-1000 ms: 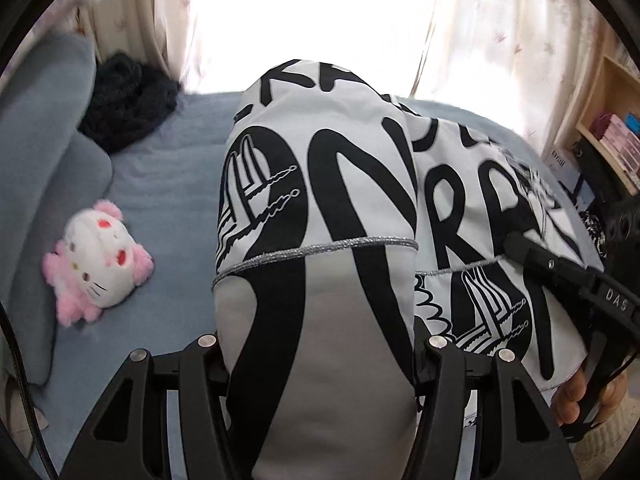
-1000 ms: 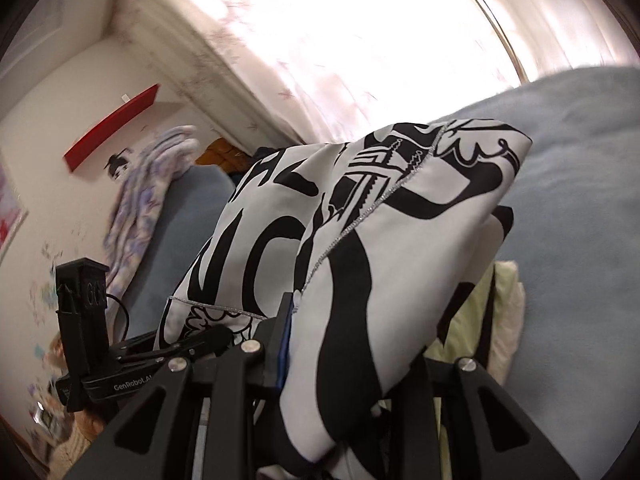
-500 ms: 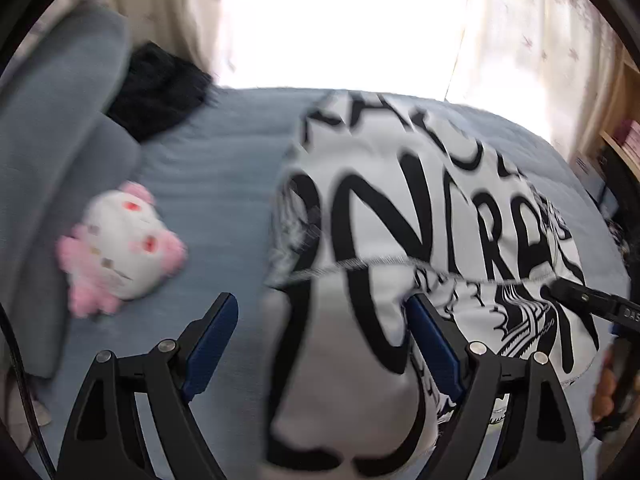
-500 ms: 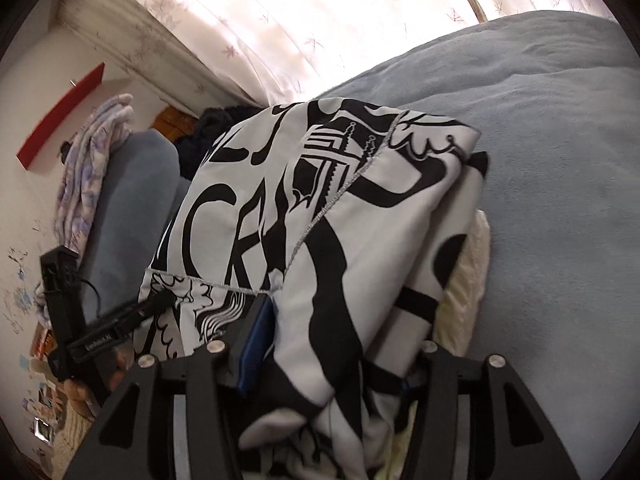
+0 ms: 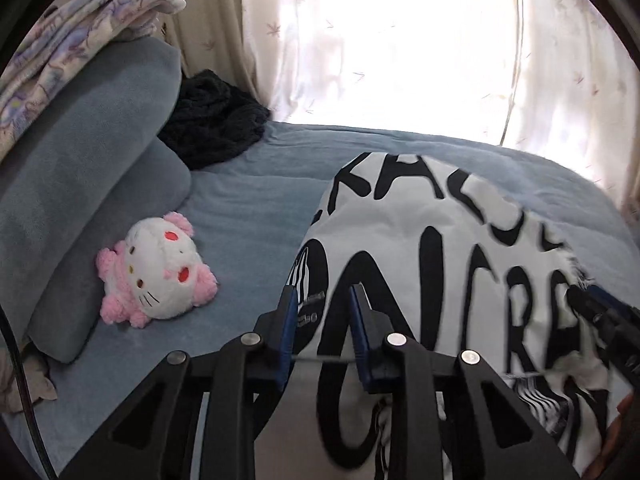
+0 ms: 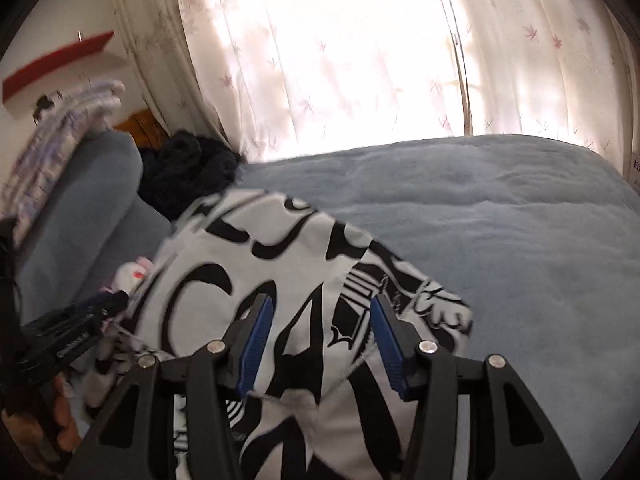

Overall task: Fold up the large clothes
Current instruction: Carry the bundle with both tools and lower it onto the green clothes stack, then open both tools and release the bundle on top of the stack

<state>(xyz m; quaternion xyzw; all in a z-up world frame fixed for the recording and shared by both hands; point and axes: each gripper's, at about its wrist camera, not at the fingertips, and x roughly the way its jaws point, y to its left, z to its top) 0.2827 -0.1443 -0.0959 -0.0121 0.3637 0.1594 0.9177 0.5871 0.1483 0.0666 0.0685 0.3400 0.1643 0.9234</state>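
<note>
The left gripper (image 5: 324, 320) stands with its blue-padded jaws narrowly apart over the near left edge of the black-and-white printed garment (image 5: 440, 280); cloth lies between the pads, but whether they pinch it cannot be told. The right gripper (image 6: 320, 340) is spread wide above the garment's near right part, its pads clear of the fabric. The garment lies folded on the blue bed cover (image 6: 500, 240), long axis running left to right across the bed, big lettering reading the same way, its far edge toward the window. One second earlier both grippers held the cloth raised in a hump; half a second ago the left jaws gaped wide, and they have since narrowed while the right has let go. To the left sits a pink-and-white plush toy (image 5: 156, 272) against grey pillows (image 5: 88, 184); beyond, a dark knit heap (image 5: 216, 120) and sunlit curtains (image 5: 380, 40).
</note>
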